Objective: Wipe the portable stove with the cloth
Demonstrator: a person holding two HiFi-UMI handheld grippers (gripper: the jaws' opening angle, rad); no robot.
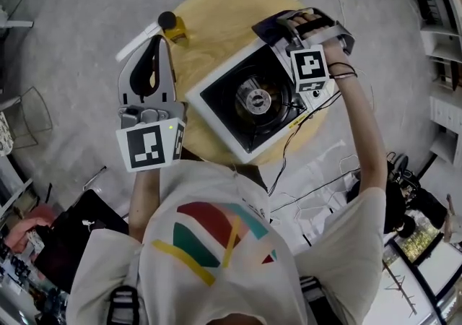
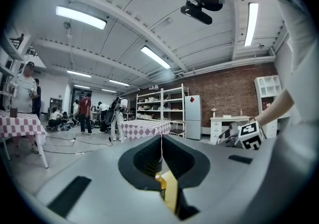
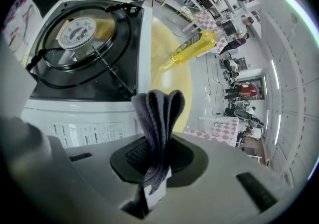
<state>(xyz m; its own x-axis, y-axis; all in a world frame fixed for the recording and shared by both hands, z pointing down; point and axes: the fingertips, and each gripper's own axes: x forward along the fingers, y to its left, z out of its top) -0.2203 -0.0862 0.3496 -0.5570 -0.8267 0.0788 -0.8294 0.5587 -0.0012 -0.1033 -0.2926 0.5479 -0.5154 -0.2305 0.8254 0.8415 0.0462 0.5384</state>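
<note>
A round wooden counter (image 1: 209,16) carries the stove (image 1: 254,100), with a yellow bottle (image 1: 173,27) at its 10 o'clock. The right tongs (image 3: 155,136) are clamped on a folded dark cloth (image 3: 158,111) at the stove's 1 o'clock corner. The left tongs (image 1: 155,42) are closed on nothing, at the stove's 9 o'clock

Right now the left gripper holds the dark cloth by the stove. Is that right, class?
No. It is the right gripper whose jaws hold the dark cloth by the stove, as the right gripper view shows.
</note>
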